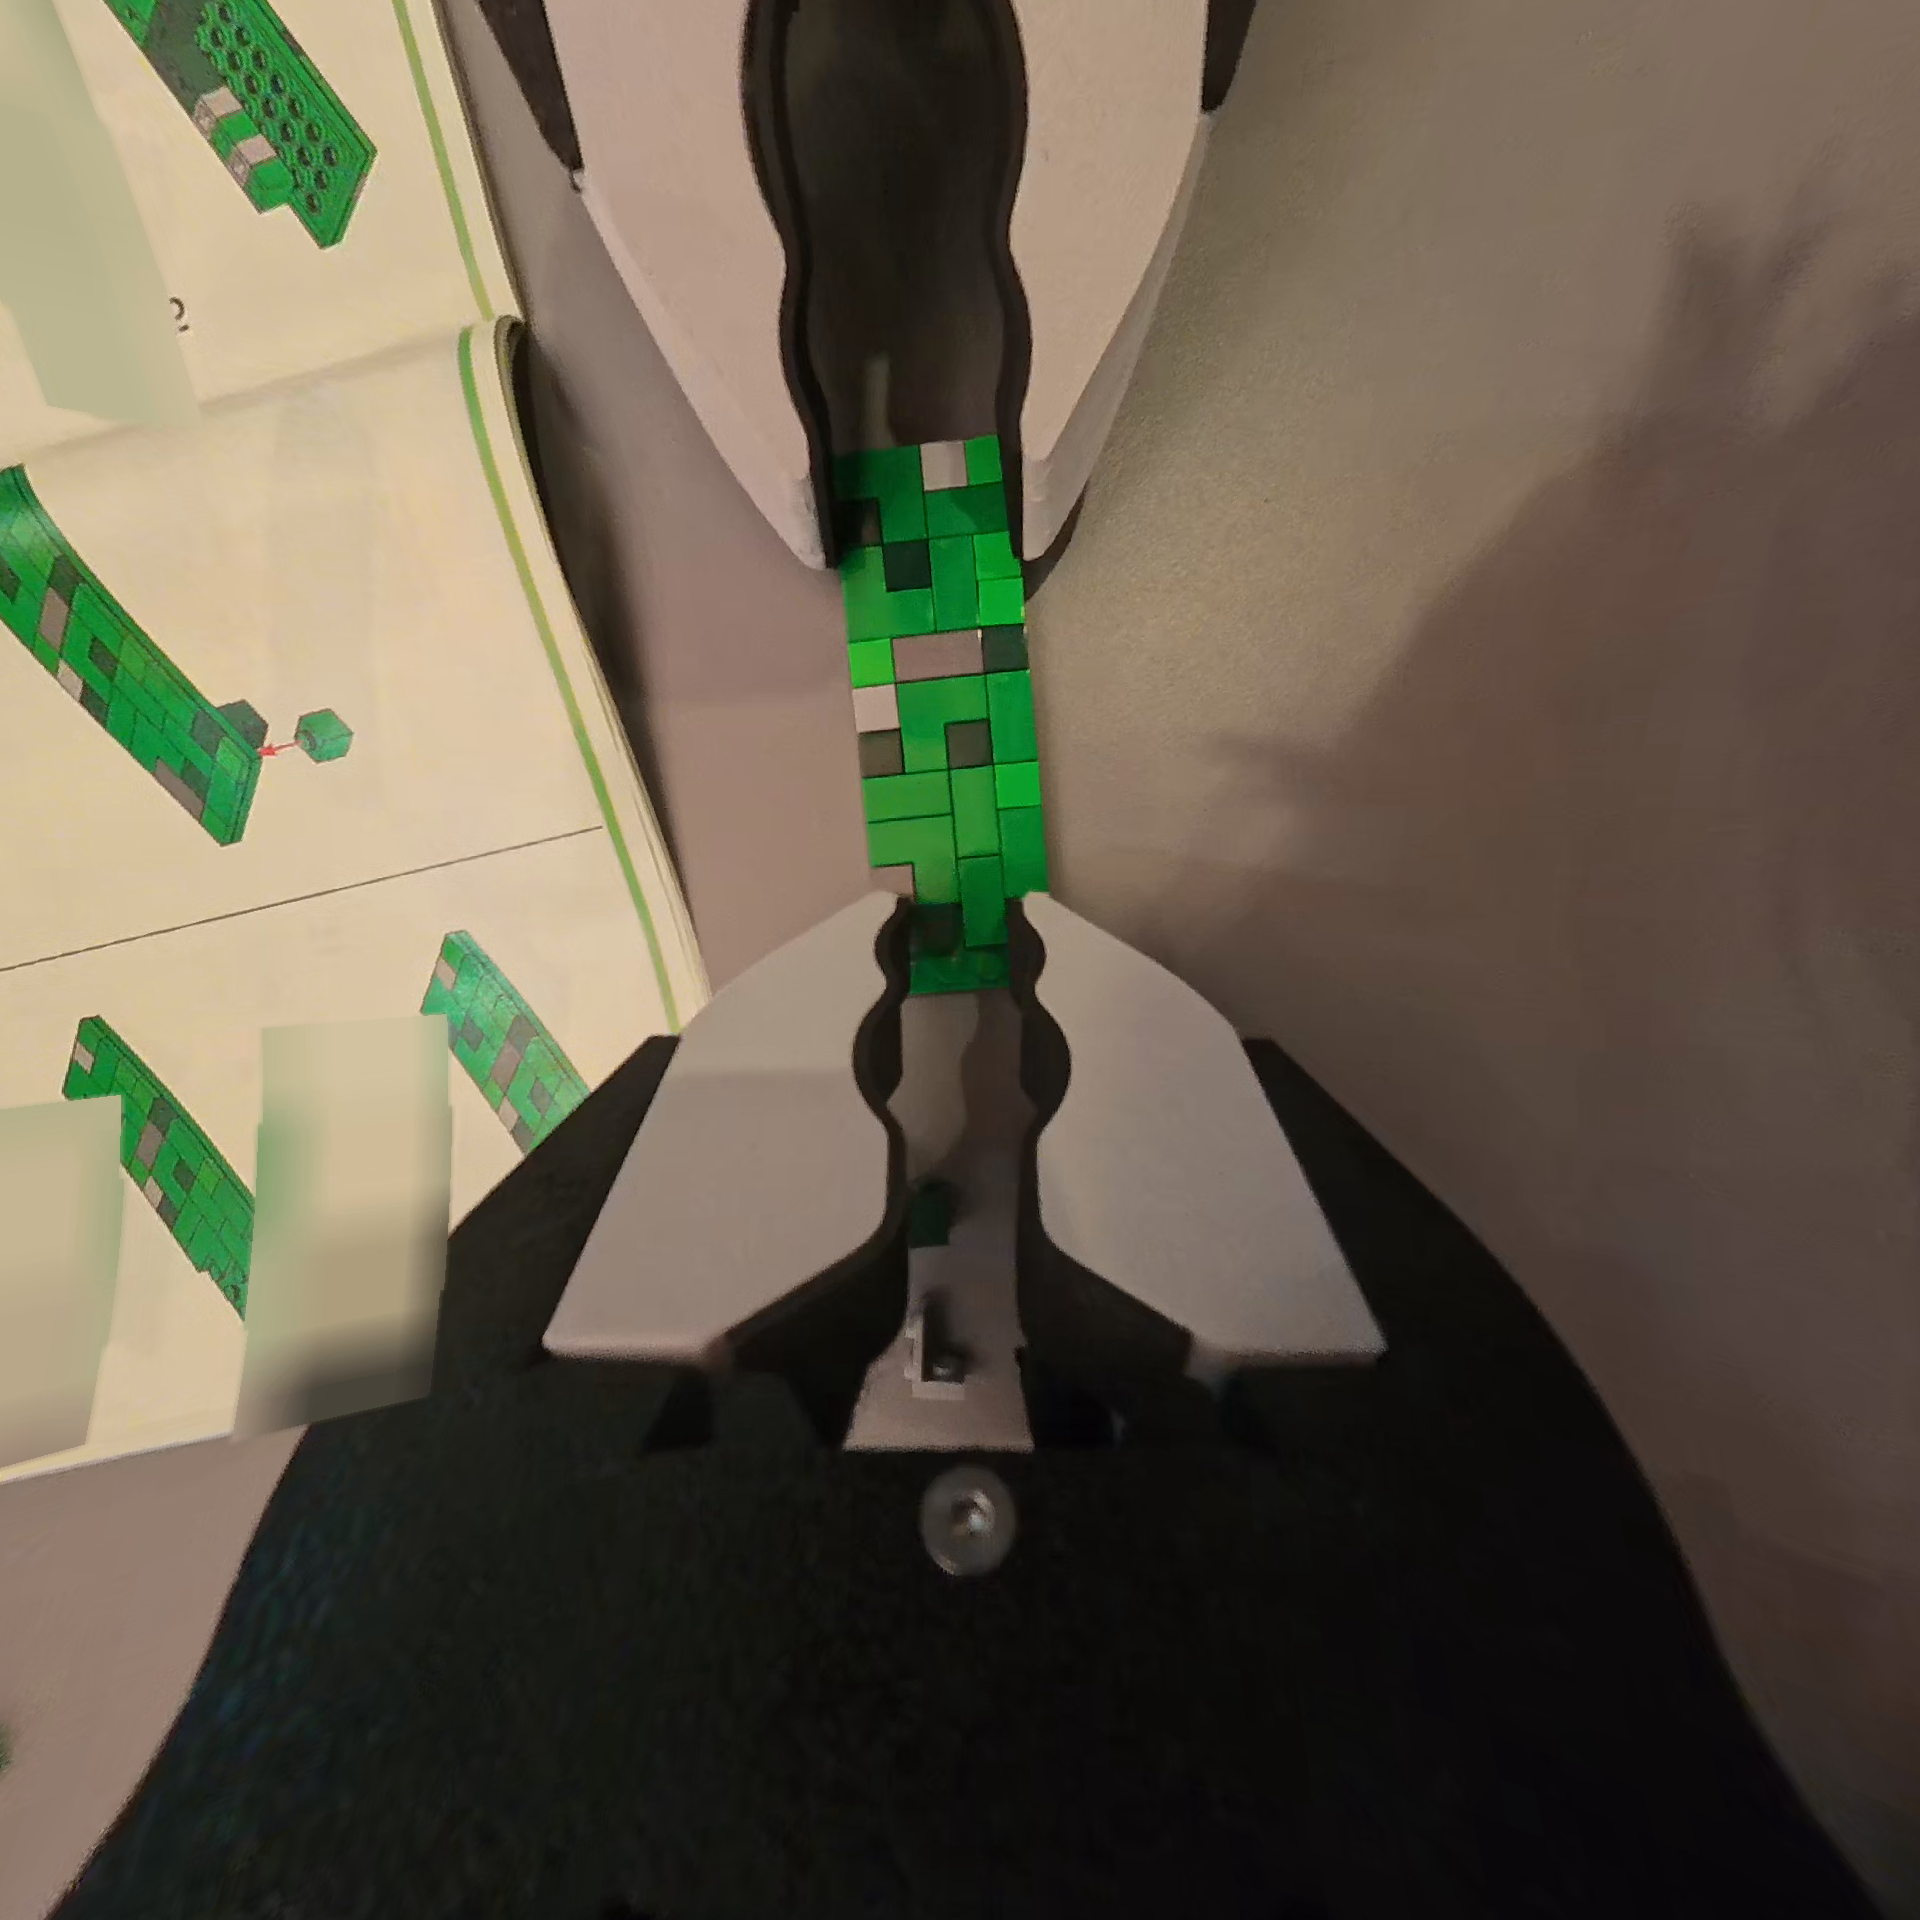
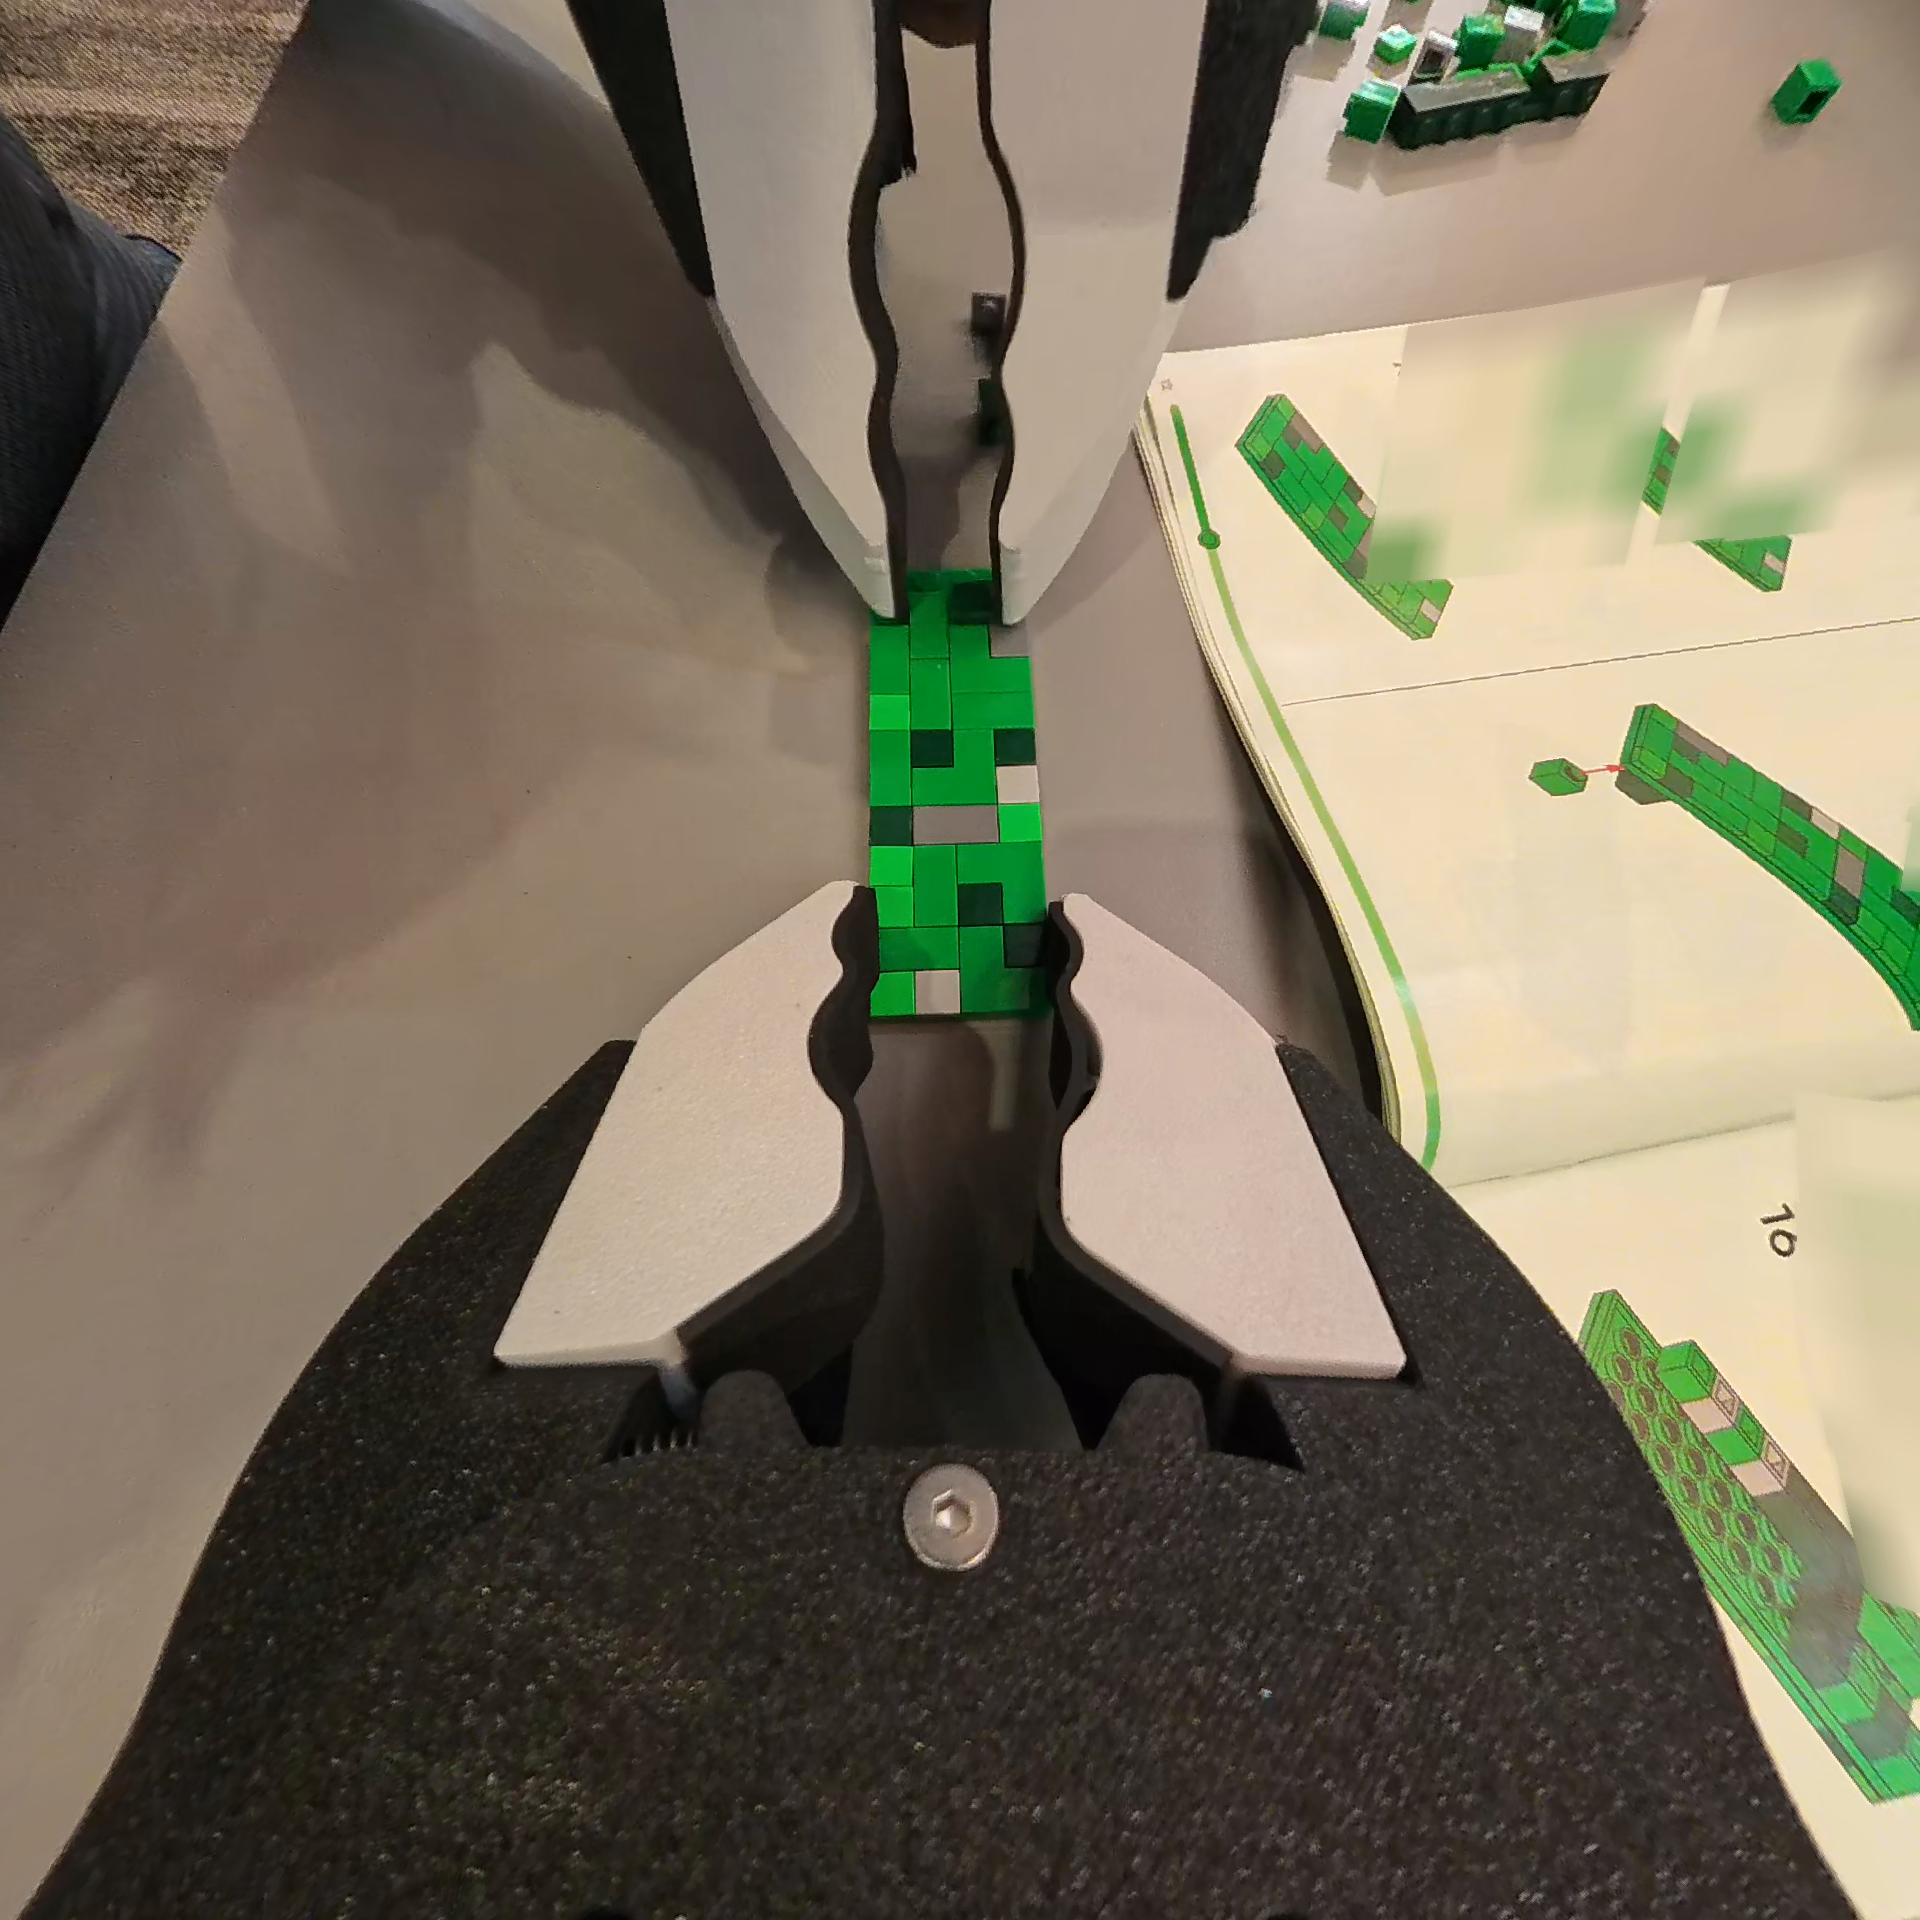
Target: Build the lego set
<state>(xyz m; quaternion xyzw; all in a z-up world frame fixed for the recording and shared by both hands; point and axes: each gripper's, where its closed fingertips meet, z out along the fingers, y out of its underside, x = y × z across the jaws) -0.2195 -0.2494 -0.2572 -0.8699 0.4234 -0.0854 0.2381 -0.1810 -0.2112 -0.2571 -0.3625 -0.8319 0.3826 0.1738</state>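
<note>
Strip: the tiled green strip (image 1: 951,717) lay on the grey table (image 1: 1455,623), spanning the gap between both tongs.
Long axis: it ran straight from one tongs to the other, tiled face up; neither end read as a front.
Left tongs (image 1: 961,935): closed narrowly on the strip's near end.
Right tongs (image 2: 956,966): set slightly wider, pads against the strip's sides at the opposite end.
Risk: with both ends pinched, any twist or pull apart would likely bow the strip and pop tiles off; uneven squeeze could skew it.
Booklet (image 2: 1558,935): open, just beside the strip.
Loose bricks (image 2: 1475,83): well beyond the strip, past the booklet.
</note>
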